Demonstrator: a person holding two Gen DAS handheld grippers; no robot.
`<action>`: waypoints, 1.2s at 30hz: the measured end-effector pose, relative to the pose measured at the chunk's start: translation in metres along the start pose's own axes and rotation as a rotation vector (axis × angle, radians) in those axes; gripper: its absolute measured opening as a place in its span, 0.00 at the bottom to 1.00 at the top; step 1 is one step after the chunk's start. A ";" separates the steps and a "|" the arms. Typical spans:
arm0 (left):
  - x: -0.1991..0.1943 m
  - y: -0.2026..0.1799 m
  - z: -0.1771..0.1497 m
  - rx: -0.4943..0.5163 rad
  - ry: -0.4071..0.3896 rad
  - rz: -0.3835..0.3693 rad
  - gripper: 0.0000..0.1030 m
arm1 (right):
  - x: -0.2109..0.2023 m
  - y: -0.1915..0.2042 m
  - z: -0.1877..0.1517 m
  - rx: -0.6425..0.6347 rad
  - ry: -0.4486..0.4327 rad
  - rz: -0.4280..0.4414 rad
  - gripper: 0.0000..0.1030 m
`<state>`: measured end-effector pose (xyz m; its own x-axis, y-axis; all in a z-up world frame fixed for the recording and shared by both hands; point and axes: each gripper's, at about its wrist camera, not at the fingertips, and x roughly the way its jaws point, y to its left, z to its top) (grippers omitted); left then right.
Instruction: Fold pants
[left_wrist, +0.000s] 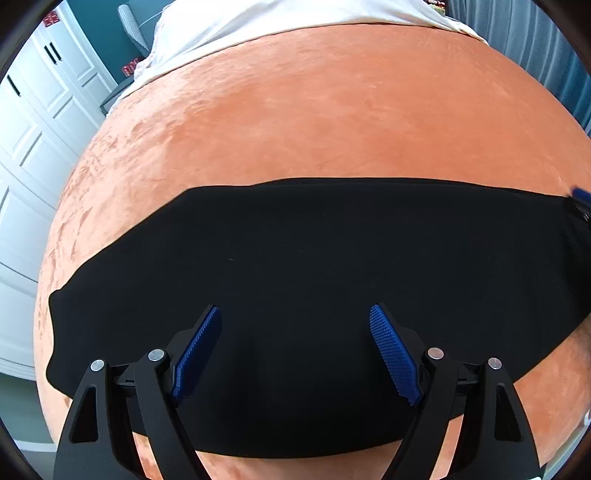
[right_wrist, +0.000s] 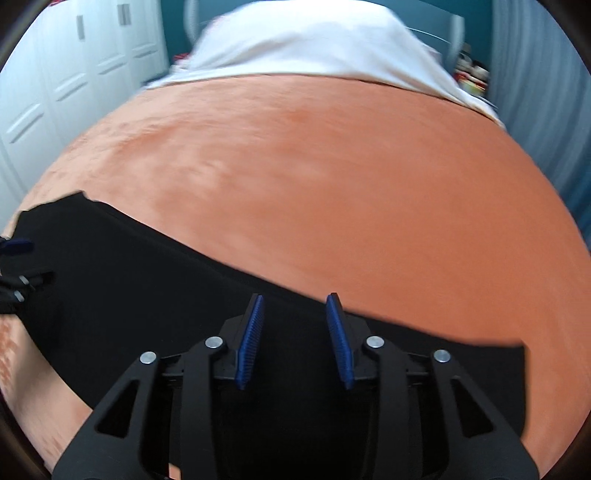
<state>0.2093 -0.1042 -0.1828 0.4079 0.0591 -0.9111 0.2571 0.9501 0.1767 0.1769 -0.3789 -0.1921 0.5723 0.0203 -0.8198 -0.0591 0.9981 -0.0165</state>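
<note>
1. Pants (left_wrist: 314, 295): black, matte, smooth fabric laid flat in a long, folded band with rounded ends. In the left wrist view the band fills the 6 o'clock half of the frame; in the right wrist view it runs from 9 o'clock to 5 o'clock.
2. Blanket (left_wrist: 314, 122): orange, plush, faintly mottled nap; it lies under the pants.
3. Sheet (right_wrist: 306, 40): white, smooth cloth at 12 o'clock, beyond the blanket.
4. Cabinet doors (left_wrist: 33, 147): white, panelled, at 9 o'clock.
5. Left gripper (left_wrist: 295, 354): black arms, blue ribbed pads; jaws spread wide, nothing between them, angled steeply down over the pants.
6. Right gripper (right_wrist: 295, 339): same build; jaws partly apart, nothing clamped, tilted down above the pants' far edge.
</note>
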 end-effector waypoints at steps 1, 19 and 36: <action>-0.001 -0.003 -0.001 0.003 0.000 0.000 0.77 | 0.001 -0.007 -0.005 0.015 0.017 -0.018 0.34; -0.010 -0.068 -0.005 0.087 -0.002 0.000 0.77 | 0.013 -0.077 -0.002 -0.030 0.014 0.027 0.10; -0.016 -0.085 -0.011 0.105 -0.003 -0.036 0.78 | -0.005 -0.197 -0.071 0.329 0.030 -0.086 0.30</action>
<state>0.1711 -0.1829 -0.1870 0.3989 0.0244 -0.9167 0.3623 0.9141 0.1819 0.1274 -0.5794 -0.2250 0.5392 -0.0614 -0.8399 0.2582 0.9614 0.0954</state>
